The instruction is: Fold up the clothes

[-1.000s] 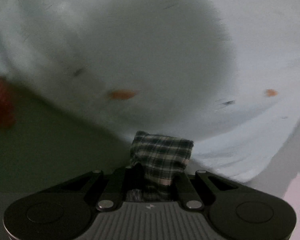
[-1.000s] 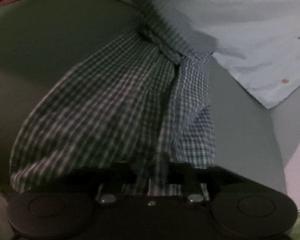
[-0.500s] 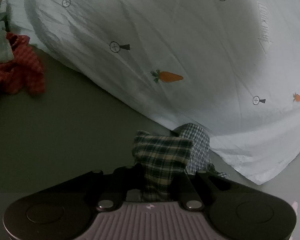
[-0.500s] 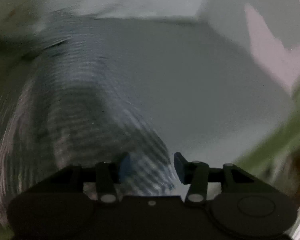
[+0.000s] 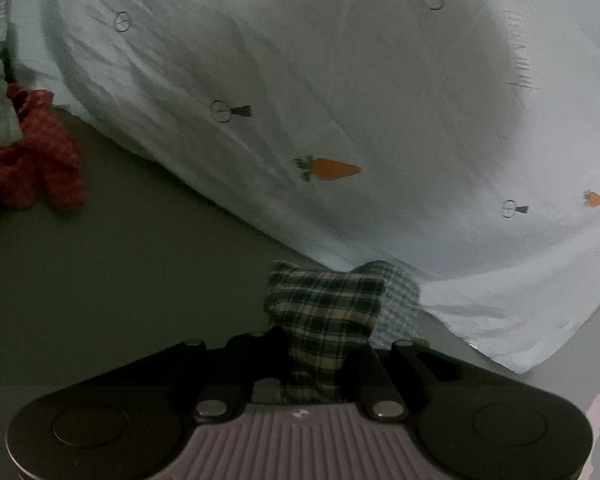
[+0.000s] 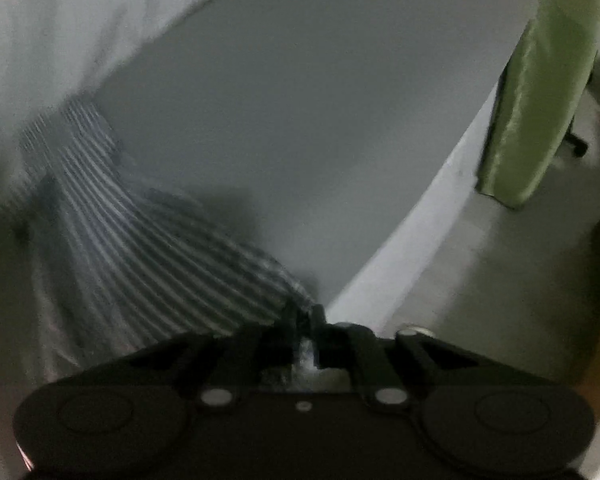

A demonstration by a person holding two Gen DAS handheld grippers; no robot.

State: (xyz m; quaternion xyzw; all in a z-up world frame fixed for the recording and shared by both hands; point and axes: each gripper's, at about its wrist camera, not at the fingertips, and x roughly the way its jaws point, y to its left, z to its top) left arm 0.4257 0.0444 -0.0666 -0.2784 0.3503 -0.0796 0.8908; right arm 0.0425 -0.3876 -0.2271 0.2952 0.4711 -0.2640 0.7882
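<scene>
My left gripper [image 5: 320, 344] is shut on a bunched corner of the dark plaid garment [image 5: 324, 308], which sticks up between the fingers. Behind it a paler checked part of the cloth [image 5: 398, 304] shows. My right gripper [image 6: 304, 328] is shut on another edge of the same plaid garment [image 6: 140, 248], which trails away to the left across the grey table [image 6: 320, 120]. That view is blurred by motion.
A pale blue sheet with carrot prints [image 5: 340, 100] covers the back of the table in the left wrist view. A red cloth [image 5: 32, 160] lies at the far left. A green cloth [image 6: 540, 80] hangs beyond the table's right edge [image 6: 420, 220].
The right gripper has swung right with the garment; half a second ago its fingers looked apart, now they pinch the cloth. The left gripper has held steady, still gripping.
</scene>
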